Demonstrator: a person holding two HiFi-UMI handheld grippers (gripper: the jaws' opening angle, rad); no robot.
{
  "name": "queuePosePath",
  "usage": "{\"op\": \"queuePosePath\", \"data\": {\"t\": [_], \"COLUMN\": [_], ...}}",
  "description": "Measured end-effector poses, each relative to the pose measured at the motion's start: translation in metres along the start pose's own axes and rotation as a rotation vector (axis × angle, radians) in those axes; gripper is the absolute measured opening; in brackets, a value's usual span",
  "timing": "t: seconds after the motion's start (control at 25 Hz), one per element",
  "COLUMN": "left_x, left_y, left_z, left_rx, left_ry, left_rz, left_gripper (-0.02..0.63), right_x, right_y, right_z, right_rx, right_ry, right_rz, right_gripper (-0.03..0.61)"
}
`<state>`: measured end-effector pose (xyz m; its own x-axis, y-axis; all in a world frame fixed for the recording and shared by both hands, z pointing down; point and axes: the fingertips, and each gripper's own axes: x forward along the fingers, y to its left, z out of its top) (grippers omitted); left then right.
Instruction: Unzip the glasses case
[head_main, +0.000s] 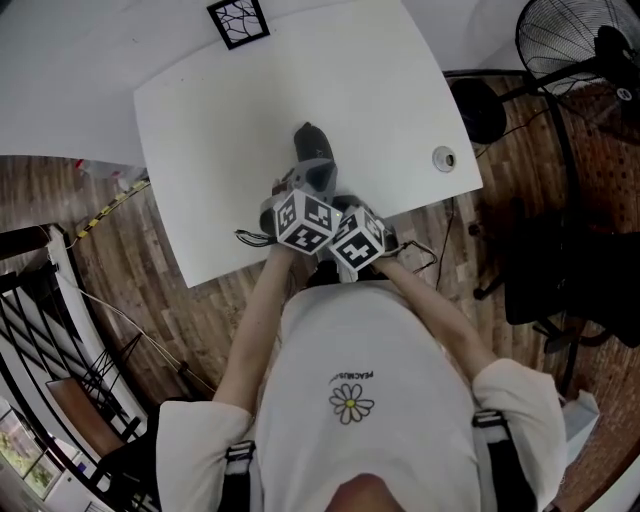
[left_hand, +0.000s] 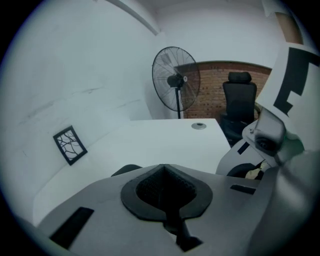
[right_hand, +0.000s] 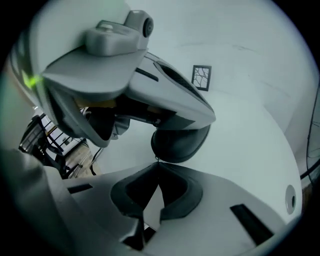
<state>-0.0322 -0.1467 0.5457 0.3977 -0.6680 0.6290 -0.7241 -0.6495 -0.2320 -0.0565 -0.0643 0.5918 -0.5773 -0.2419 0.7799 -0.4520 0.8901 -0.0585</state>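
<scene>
- Glasses case (right_hand: 177, 142): dark, rounded, lies flat on the white worktop (head_main: 220, 150), in the front half, approx. midway between L & R edges.
- R gripper (right_hand: 157, 162): jaws closed, tips together right at the case's near edge. A tiny thin bit sits btwn tips & case; too small to say what it is or whether it's pinched.
- L gripper (left_hand: 162, 166): jaws closed too, nothing seen btwn them. In the R gripper view it hangs over the top of the case; can't tell if it touches. In its own view only a dark sliver of the case shows, behind the jaws on the left.
- Both grippers are side by side at the front edge, marker cubes nearly touching, both angled down twd the case. Person's forearms reach in from the front edge.
- Marker card (head_main: 238, 20): black frame w/ crack pattern, at the far edge, well apart from the case.
- Round grommet (head_main: 443, 158): set in the worktop near the front R corner.
- Off the worktop: standing fan (head_main: 570, 40) beyond the R edge, black office chair (left_hand: 239, 100) next to it against a brick wall (left_hand: 215, 82), wood floor (head_main: 130, 290) below the front edge.
</scene>
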Motion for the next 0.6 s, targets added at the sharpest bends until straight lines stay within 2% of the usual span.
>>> {"op": "queuePosePath", "data": {"t": [0.2,0.36,0.6], "left_x": [0.009,0.007,0.005], "left_y": [-0.001,0.003,0.001], "left_z": [0.004,0.003,0.002], "left_rx": [-0.067,-0.119,-0.145], "left_ry": [-0.009,-0.026,-0.052], "left_rz": [-0.05,-0.043,-0.062], "left_gripper": [0.011,0.011,0.011], "right_x": [-0.011,-0.017,-0.015], "right_y": [-0.016,-0.032,-0.054], "right_z": [-0.016,-0.024,-0.025], "right_rx": [-0.018,-0.011,-0.095], "right_ry": [0.024,0.032,0.048], "right_rz": [-0.034,-0.063,-0.106], "right_gripper": [0.008,0.008,0.008]}}
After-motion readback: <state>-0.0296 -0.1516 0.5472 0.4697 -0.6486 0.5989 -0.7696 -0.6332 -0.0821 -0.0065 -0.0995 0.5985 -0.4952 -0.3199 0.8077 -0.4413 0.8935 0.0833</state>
